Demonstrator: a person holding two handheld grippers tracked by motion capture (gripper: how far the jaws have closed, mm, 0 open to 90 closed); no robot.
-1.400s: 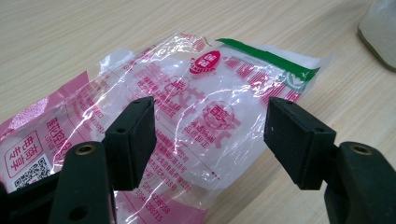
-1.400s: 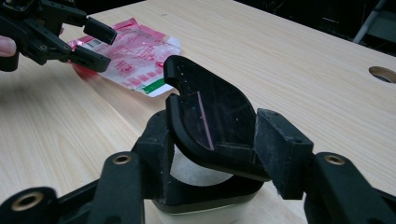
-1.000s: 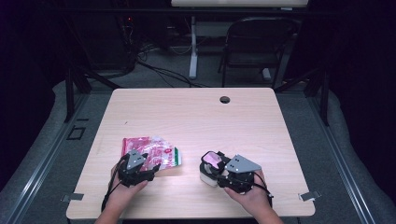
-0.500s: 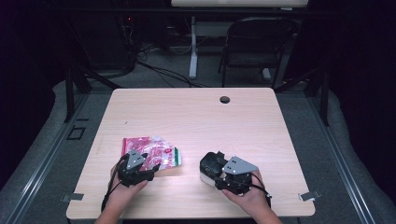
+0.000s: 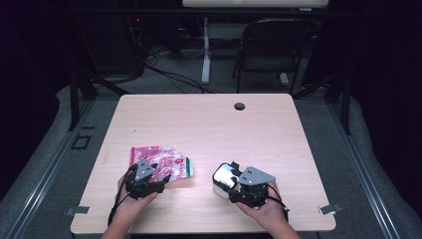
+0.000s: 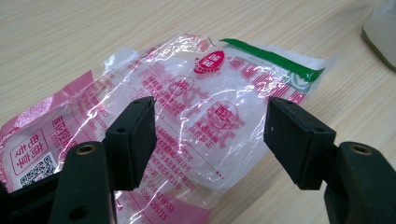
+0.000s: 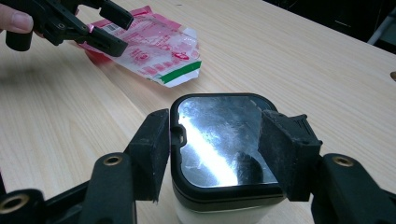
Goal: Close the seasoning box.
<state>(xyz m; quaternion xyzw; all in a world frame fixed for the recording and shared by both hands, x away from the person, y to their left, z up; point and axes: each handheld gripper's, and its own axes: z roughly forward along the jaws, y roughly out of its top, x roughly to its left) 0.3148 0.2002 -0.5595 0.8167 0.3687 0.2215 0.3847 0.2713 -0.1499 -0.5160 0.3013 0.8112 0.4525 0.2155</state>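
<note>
Black-lidded white square container [image 7: 224, 154] clamped in right gripper [image 7: 212, 144]; left gripper [image 6: 210, 135] open above crinkly pink-and-clear plastic bag [image 6: 187, 126]. Pinch bag's edge, not its middle.

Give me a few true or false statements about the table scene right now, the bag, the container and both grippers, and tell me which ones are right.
1. The right gripper is closed on the white container with the shiny black-rimmed lid. True.
2. The left gripper grips the plastic bag. False: its jaws stand open above the bag.
3. The bag lies flat on the wooden table. True.
4. The bag has a blue strip along one end. False: the strip is green.
5. The container stands on top of the bag. False: it sits apart from the bag, on the table.
</note>
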